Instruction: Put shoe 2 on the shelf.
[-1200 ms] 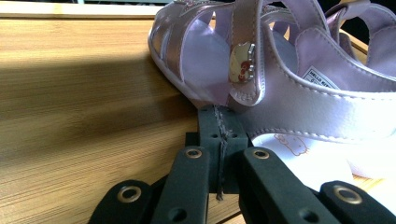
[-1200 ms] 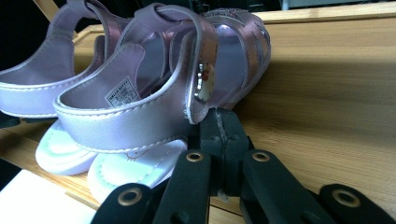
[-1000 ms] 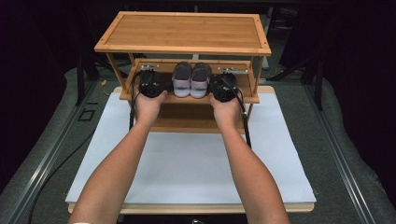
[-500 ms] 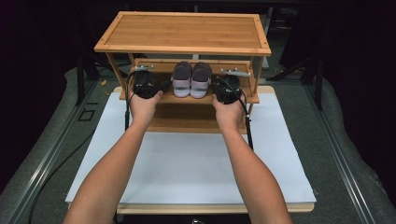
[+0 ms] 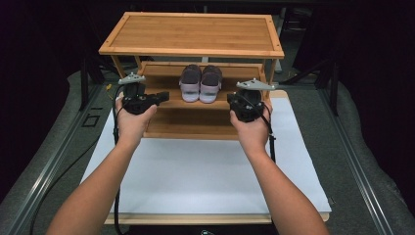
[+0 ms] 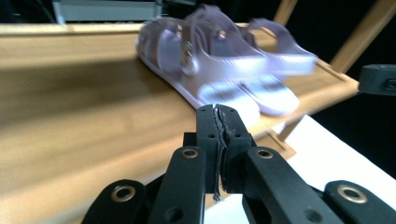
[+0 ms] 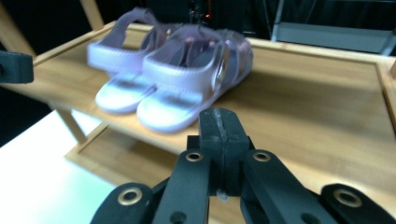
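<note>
From my station, the biggest thing I see is the white board (image 5: pixel 195 171) that covers the table, and at its far end stands the wooden shoe rack (image 5: pixel 191 32) with three shelves. On the middle shelf (image 5: pixel 166 98) sits a pair of pale lilac sandals (image 5: pixel 200 83), side by side and touching, heels toward me in the high view, roughly midway between the two grippers.

Both of my forearms come up from the bottom of the high view and spread slightly outward, wrists straight, hands raised in front of the rack at about the height of the middle shelf. The left hand (image 5: pixel 129 117) wraps the left gripper (image 5: pixel 161 95), whose tip points inward toward the sandals at the shelf's front edge. The right hand (image 5: pixel 252 125) holds the right gripper (image 5: pixel 235 103) just beside the rack's right post, also aimed in at the shoes.

In the left gripper view the jaws stand nearly together with a thin slit between the pads, having just eased open a hair, nothing between them. In the right gripper view the jaws are pressed fully together, empty. The sandals lie ahead of both, apart from the tips.

I can read no brand or writing on anything.
</note>
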The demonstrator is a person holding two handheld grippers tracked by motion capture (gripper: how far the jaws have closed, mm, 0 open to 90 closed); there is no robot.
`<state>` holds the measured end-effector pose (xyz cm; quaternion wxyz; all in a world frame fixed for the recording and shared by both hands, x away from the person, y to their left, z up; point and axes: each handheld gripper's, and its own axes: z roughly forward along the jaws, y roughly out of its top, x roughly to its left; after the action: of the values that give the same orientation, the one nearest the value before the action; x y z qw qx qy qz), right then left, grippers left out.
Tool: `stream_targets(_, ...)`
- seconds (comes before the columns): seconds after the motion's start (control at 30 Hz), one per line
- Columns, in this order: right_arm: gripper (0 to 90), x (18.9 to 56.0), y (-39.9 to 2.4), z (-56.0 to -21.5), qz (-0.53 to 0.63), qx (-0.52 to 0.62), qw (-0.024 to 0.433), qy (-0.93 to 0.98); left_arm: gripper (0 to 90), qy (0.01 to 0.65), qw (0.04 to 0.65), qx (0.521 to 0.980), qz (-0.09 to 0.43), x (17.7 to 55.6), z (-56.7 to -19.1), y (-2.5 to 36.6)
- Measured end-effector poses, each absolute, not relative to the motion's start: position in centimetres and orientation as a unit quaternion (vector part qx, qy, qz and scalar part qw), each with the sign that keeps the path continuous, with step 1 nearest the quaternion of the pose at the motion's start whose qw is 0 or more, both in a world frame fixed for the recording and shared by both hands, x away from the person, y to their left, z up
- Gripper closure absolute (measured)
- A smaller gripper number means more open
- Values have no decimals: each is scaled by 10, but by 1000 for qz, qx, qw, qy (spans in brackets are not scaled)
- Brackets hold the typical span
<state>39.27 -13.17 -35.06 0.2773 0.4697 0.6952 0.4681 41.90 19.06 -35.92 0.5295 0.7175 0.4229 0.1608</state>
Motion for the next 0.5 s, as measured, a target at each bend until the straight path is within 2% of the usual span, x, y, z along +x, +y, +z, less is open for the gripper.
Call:
stream_targets(0.1, 900, 377, -138, -355, 460, 449, 290, 709, 873, 417, 545, 714, 141, 404, -370, 203)
stream_targets(0.23, 900, 356, -151, -363, 454, 449, 283, 716, 880, 411, 540, 722, 137, 386, -387, 214)
stream_targets(0.3, 900, 344, -162, -370, 471, 448, 263, 713, 880, 409, 529, 728, 149, 371, -398, 221)
stream_targets(0.4, 900, 335, -168, -376, 467, 456, 267, 709, 880, 406, 521, 734, 157, 361, -405, 224)
stream_targets(0.5, 900, 317, -180, -390, 483, 460, 243, 705, 883, 401, 507, 744, 169, 346, -416, 229)
